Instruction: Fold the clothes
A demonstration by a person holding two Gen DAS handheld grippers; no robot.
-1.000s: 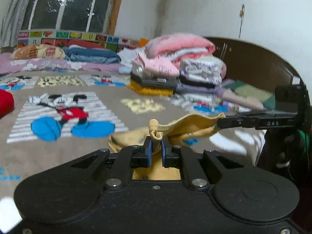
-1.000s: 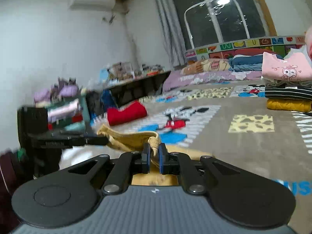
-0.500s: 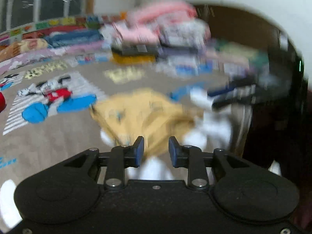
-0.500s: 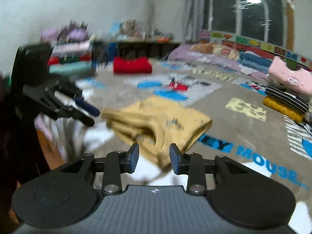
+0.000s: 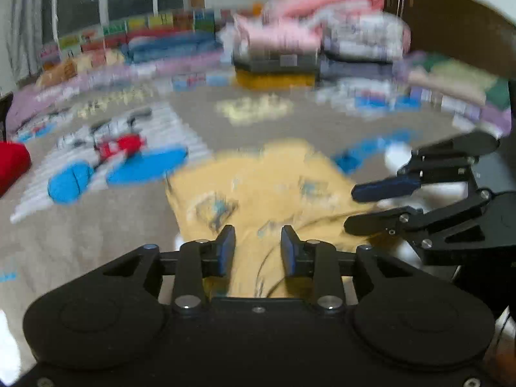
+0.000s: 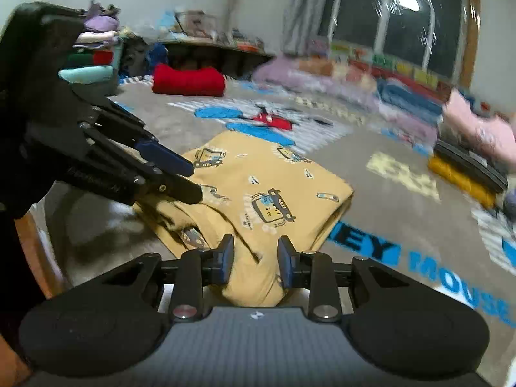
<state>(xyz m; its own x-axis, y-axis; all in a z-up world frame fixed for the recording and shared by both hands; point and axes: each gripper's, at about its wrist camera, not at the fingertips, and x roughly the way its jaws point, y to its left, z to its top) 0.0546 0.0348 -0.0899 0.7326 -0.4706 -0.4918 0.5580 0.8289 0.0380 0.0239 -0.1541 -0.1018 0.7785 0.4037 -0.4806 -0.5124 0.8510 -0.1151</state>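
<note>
Both tongs have let go of the yellow garment (image 6: 264, 190), which a second ago hung pinched between them and now lies folded on the bed blanket (image 6: 371, 174).
Left tongs (image 5: 257, 248) are opening and right tongs (image 6: 256, 256) are closing slightly, both apart just over the garment's near edge with cloth under the gaps, gripping nothing. Beside the garment, blue lettering on the blanket reads "MOUSE" (image 6: 458, 285); beyond it lies a red folded cloth (image 6: 188, 80).
</note>
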